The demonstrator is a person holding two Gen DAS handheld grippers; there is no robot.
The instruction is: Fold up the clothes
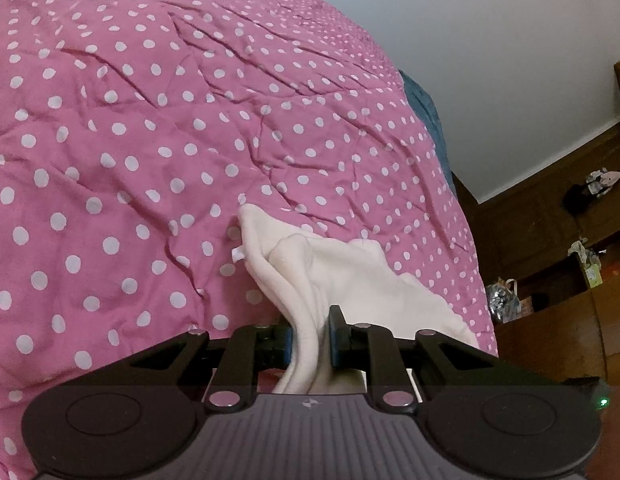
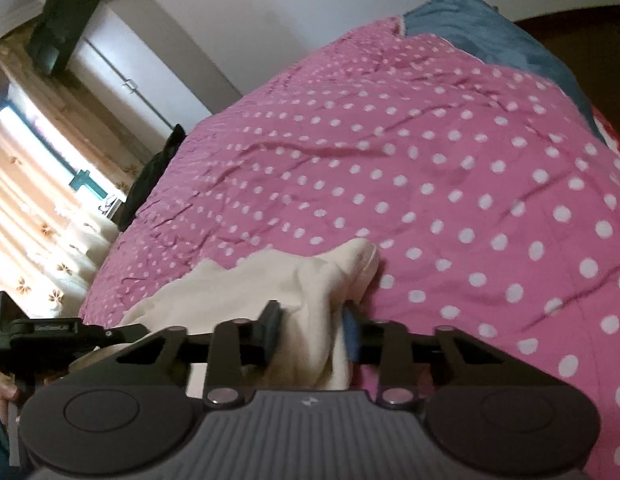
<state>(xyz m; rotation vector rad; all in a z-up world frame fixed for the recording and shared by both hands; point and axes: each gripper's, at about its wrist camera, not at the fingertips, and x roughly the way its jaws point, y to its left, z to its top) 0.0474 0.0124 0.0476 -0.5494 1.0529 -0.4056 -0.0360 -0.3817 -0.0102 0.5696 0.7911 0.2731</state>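
Here both grippers clamp cream garment over polka-dot bedspread.

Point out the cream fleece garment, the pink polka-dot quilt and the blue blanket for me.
cream fleece garment (image 1: 341, 276): left wrist view, on its bunched middle folds.
pink polka-dot quilt (image 1: 150, 140): left wrist view, on a bare wrinkled stretch.
blue blanket (image 2: 481, 28): right wrist view, on its upper surface.

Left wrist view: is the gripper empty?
No, the left gripper is closed on a bunched fold of the cream garment, which rises between its blue pads over the pink polka-dot bedspread.
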